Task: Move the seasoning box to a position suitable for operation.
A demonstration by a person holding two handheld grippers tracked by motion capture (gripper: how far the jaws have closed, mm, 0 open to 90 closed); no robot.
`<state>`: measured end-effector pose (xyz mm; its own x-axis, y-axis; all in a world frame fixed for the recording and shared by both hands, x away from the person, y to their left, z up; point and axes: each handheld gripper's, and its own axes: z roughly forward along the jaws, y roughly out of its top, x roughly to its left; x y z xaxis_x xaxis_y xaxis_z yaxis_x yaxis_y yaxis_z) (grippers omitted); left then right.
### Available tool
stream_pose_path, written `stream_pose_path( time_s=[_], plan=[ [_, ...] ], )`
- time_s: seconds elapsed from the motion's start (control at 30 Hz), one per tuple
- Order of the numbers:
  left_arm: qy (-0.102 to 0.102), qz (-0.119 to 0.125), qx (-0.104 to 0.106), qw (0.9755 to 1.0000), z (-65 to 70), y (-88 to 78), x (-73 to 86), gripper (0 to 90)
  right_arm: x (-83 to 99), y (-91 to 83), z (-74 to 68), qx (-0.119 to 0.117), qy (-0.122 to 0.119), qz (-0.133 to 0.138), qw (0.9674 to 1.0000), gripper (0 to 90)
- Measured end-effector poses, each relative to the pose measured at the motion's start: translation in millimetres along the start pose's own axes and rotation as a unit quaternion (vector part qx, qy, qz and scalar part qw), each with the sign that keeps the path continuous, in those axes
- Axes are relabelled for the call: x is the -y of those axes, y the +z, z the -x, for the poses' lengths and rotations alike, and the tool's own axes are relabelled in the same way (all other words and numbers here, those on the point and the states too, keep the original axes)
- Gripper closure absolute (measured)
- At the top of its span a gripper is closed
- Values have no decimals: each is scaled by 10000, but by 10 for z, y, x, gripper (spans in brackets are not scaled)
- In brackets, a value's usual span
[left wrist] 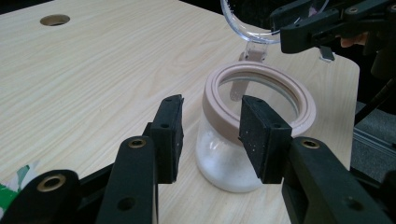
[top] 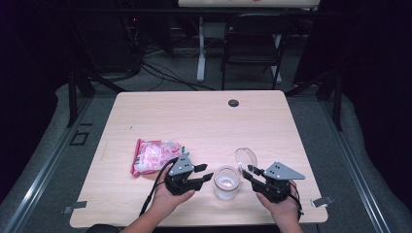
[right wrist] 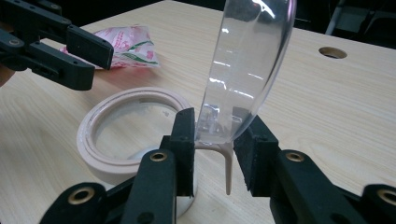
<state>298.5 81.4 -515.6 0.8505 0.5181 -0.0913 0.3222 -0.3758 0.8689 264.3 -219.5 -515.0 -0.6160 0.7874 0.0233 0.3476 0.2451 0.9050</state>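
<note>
Jar stands upright on the table between the two grippers, white powder in its bottom, beige ring at the mouth.

Left gripper — fingers part-open, set either side of the jar's near wall; contact cannot be told.

Right gripper — fingers narrowed onto the base of the clear hinged lid, which stands upright just above them. Pink packet lies beyond the left fingers.
</note>
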Motion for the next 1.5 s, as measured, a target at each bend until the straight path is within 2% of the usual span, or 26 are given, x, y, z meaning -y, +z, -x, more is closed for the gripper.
stream_pose_path(
  time_s=[0.2, 0.47, 0.67, 0.8, 1.0, 1.2, 1.43, 1.5],
  plan=[
    [8, -66, -61, 10000, -5, -24, 27, 597, -5, 23, 91, -174, 170, 31, 9997, 718],
    [6, -48, -190, 9998, -20, -96, 56, 592, -22, 39, 148, -277, 182, -1, 9995, 720],
    [-15, -40, -279, 9996, -40, -148, 73, 591, -26, 27, 195, -92, 250, 94, 9996, 674],
    [-7, -38, -333, 9994, -43, -164, 83, 589, -39, -17, 255, 38, 295, 201, 9994, 677],
    [5, -94, -395, 9992, -49, -185, 103, 586, -56, -36, 305, 22, 380, 296, 9988, 743],
    [-28, -60, -462, 9989, -58, -210, 115, 584, -64, 8, 302, 33, 338, 258, 9991, 747],
    [-78, -49, -533, 9985, -98, -270, 109, 571, -48, 55, 295, -62, 383, 153, 9991, 679],
    [-102, -27, -577, 9983, -120, -293, 106, 564, -41, 79, 289, -158, 400, 135, 9990, 638]
  ],
)
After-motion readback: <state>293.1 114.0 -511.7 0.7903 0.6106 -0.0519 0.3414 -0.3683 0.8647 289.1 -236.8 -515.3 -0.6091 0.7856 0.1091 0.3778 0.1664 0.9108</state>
